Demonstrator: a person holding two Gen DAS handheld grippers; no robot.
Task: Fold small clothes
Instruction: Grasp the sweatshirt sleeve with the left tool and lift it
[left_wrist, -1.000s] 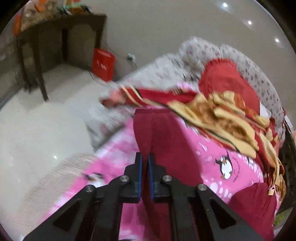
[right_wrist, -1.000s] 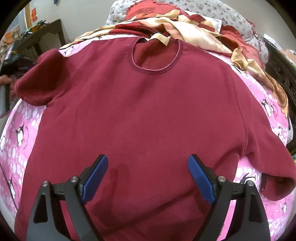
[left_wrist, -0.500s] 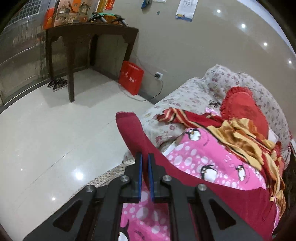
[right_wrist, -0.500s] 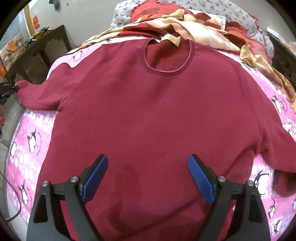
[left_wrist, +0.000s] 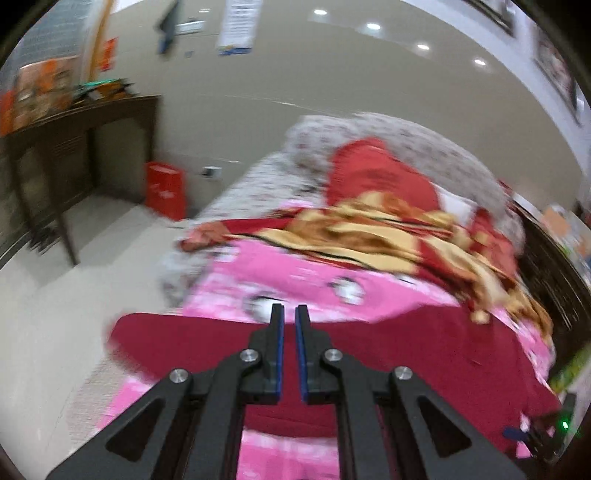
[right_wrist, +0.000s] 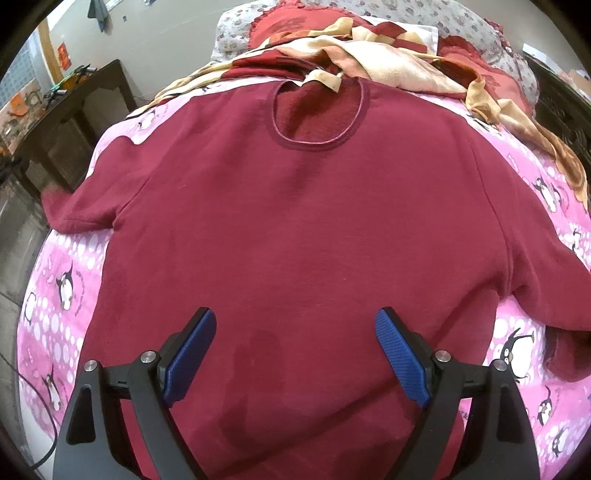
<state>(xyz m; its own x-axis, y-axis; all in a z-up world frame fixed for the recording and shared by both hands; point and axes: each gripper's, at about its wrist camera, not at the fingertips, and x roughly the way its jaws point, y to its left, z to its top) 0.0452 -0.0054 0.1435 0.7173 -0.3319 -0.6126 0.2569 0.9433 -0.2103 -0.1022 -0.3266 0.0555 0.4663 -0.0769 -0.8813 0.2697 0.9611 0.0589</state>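
Pink penguin bedding (right_wrist: 51, 266) covers the bed under the maroon top (right_wrist: 295, 229), which lies spread flat ahead of the right tongs (right_wrist: 295, 354), neck hole far, both sleeves out sideways. No fold shows, so I judge the folding barely begun. Right tongs hang spread and empty above the hem; left tongs (left_wrist: 289, 339) are pressed together, seemingly empty, over one sleeve (left_wrist: 177, 339).

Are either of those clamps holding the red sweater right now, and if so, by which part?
The right gripper is wide open above the sweater, holding nothing. The left gripper is shut, but blur hides whether it pinches the sleeve.
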